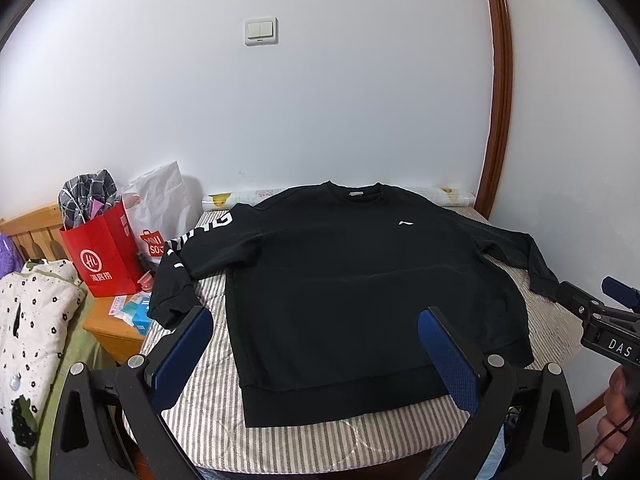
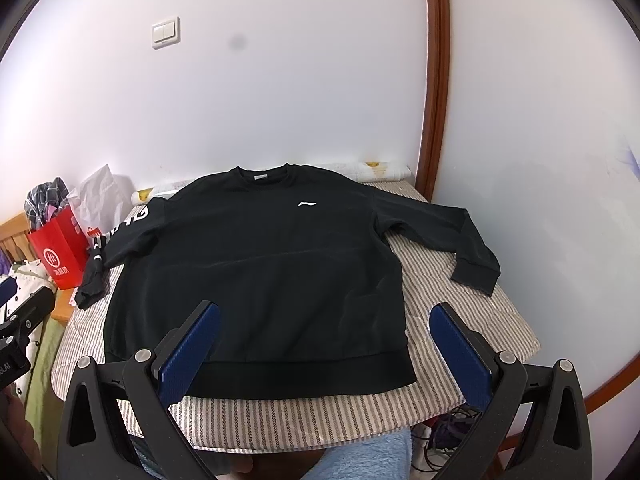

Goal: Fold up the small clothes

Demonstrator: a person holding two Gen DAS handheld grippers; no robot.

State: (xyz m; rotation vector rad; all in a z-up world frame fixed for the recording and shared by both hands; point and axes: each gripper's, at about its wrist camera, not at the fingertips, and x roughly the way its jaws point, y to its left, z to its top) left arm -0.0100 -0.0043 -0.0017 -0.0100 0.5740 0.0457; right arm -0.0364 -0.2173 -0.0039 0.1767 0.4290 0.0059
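1. Left gripper point(image 1: 316, 354): jaws spread wide, nothing between the blue pads point(image 1: 182, 360). It hangs over the near-left hem, prob. so the whole garment stays in sight before a grab.
2. Right gripper point(image 2: 324, 346): also released and empty, pads well apart. It sits above the near-right hem corner, w/ one pad over cloth and the other over bare cover, which looks like a setup for picking up that corner or side.
3. Black sweatshirt point(image 1: 352, 280): lies flat, front up, collar toward the wall and hem toward the person. Both sleeves are spread out, so no fold has begun yet.
4. Left sleeve point(image 1: 180, 276) w/ white lettering droops off the edge. Right sleeve point(image 2: 452, 236) bends back, its cuff resting on the cover.
5. Striped bed cover point(image 2: 460, 320): serves as the flat folding surface.
6. Red paper bag point(image 1: 104, 256) and white bag point(image 1: 160, 208) stand beside the bed, clear of the work, near the left cuff.
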